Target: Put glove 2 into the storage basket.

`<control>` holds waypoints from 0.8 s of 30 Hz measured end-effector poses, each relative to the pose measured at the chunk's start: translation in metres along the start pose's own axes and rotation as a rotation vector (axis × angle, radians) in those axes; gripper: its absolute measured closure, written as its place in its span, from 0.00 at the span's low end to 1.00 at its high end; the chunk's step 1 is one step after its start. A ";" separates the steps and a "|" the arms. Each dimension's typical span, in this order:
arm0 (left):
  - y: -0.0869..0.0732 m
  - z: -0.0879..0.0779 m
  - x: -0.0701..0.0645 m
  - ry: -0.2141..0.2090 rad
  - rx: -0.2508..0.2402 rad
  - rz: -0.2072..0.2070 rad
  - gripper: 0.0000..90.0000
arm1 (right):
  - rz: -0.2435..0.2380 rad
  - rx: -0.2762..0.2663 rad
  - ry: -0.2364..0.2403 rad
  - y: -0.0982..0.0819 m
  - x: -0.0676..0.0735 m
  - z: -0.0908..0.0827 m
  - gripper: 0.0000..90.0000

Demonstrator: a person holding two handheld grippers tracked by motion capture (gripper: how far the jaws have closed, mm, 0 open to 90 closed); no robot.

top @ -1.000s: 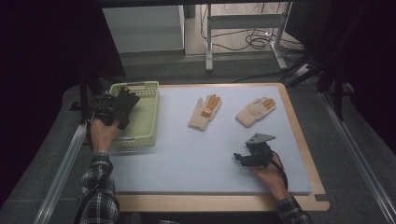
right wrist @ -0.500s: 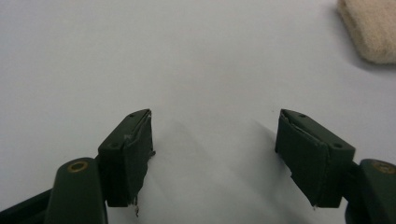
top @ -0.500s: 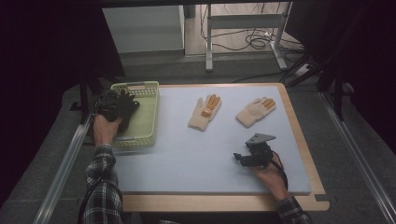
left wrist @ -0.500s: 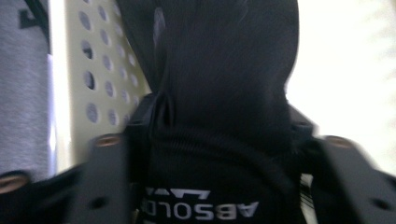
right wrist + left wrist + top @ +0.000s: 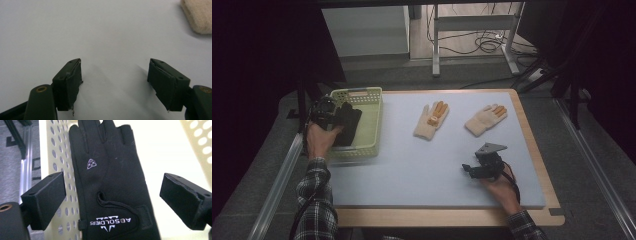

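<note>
A black glove (image 5: 349, 126) with white lettering lies in the yellow-green basket (image 5: 371, 125), along its left wall. My left gripper (image 5: 330, 118) hovers at that wall. In the left gripper view its jaws stand wide on either side of the black glove (image 5: 112, 182) without touching it. The left gripper (image 5: 112, 197) has just been opening. The perforated basket wall (image 5: 58, 157) runs behind the left jaw. My right gripper (image 5: 469, 169) rests open on the blue-grey mat, and the right gripper (image 5: 115, 82) has nothing between its fingers.
Two cream gloves with orange fingertips lie on the mat (image 5: 412, 165): one at the middle (image 5: 431, 121), one further right (image 5: 484, 119). A corner of a cream glove (image 5: 198, 15) shows in the right gripper view. The basket stands at the table's left edge.
The left jaws have gone from shut on the black glove to wide apart, and the glove now lies loose in the basket. The right hand has not moved.
</note>
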State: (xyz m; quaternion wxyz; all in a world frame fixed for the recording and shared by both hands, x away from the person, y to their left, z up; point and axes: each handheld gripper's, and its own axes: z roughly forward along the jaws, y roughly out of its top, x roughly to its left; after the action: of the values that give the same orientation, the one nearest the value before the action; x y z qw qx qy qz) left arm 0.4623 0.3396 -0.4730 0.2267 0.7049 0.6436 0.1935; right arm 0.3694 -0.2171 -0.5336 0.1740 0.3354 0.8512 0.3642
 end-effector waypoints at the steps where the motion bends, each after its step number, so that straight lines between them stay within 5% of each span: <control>1: -0.001 -0.002 0.000 -0.015 -0.009 -0.004 0.07 | 0.000 0.000 0.000 0.000 0.000 0.000 0.30; 12: -0.018 -0.022 -0.003 -0.175 -0.129 -0.014 0.05 | -0.001 0.002 -0.003 0.000 0.000 0.000 0.29; 24: -0.035 -0.053 -0.044 -0.251 -0.226 0.156 0.04 | 0.000 0.003 -0.007 0.000 0.000 0.000 0.29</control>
State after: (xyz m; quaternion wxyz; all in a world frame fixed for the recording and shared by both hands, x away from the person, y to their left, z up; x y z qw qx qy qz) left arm 0.4000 0.3021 -0.4484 0.3675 0.7412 0.5279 0.1922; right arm 0.3693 -0.2170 -0.5335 0.1766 0.3370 0.8511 0.3618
